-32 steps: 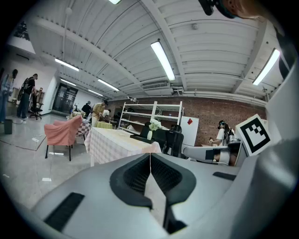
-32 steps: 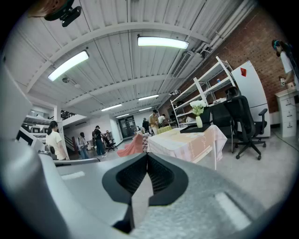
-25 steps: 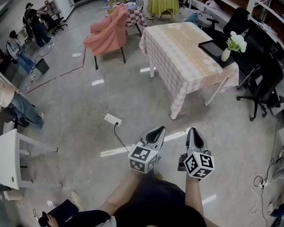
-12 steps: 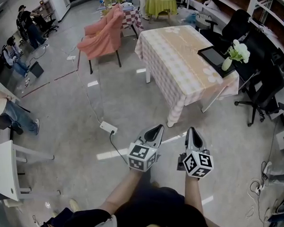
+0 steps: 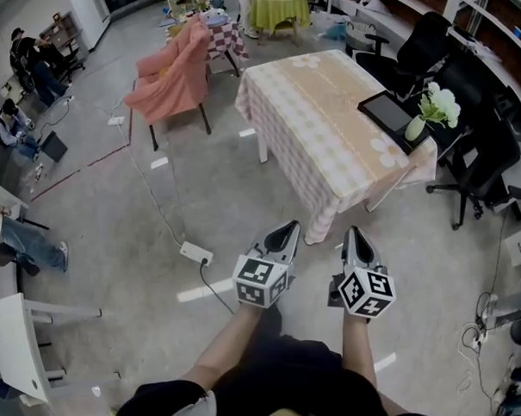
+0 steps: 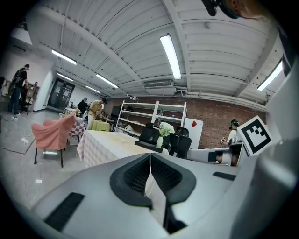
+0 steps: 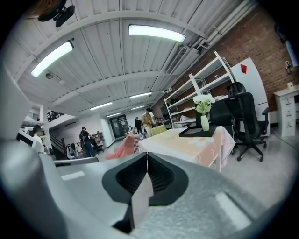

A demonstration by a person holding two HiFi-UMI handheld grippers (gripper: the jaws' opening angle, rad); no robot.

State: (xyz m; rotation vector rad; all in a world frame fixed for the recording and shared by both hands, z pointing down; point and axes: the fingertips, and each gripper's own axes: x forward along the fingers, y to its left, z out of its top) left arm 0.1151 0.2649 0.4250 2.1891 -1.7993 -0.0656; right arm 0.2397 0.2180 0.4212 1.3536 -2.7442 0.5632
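Left tongs (image 5: 287, 232): clenched, jaws meeting, nothing between them. Right tongs (image 5: 355, 235): likewise clenched, bare. Both are held side by side above the floor (image 5: 141, 242), tips toward the cloth-covered surface (image 5: 326, 122), near its corner, not touching. At the surface's right end: vase (image 5: 415, 127) upright, holding white flowers (image 5: 437, 107); dark tray (image 5: 387, 111) just beside it.

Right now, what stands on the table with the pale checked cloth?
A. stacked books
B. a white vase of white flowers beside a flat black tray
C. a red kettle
B: the head view shows a white vase of white flowers beside a flat black tray on the table.
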